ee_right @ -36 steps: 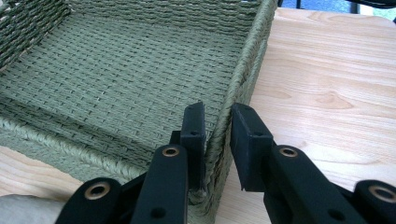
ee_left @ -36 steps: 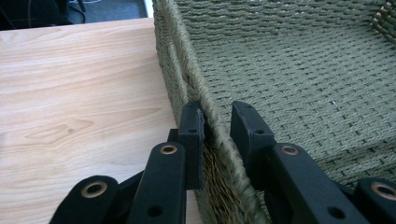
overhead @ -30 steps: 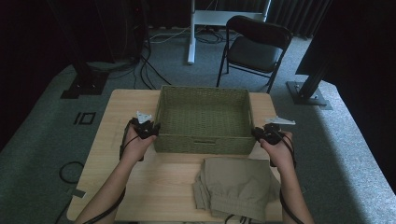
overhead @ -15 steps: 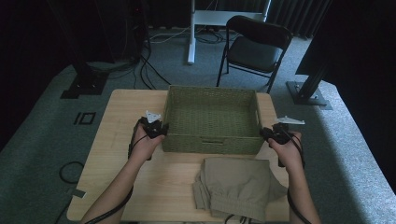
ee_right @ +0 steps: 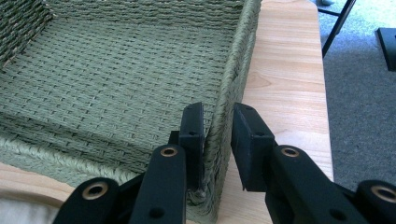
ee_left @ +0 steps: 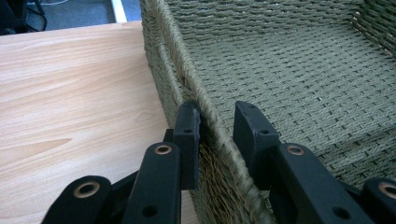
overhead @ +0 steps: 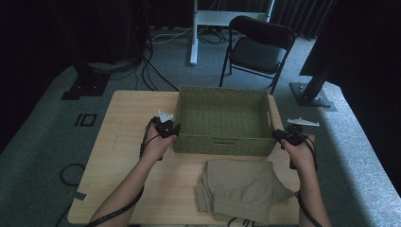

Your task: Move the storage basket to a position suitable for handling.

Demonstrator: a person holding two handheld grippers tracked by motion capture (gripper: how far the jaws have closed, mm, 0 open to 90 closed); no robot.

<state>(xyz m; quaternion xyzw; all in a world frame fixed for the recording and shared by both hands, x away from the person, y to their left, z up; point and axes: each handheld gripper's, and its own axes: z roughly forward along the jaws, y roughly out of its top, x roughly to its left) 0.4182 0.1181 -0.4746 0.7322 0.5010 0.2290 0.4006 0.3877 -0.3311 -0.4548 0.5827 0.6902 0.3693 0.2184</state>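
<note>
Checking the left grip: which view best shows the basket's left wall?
The left gripper view: the left gripper straddles the basket wall up close. The high view shows it small; the right gripper view shows the opposite wall.

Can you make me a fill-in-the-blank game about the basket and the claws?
1. The left claw straddles the ____ wall of the green woven basket.
2. The right claw straddles the basket's ____ wall.
3. The folded khaki garment lies on the ____ in front of the basket.
4. Inside, the basket is ____.

Missing words: left; right; table; empty
</note>
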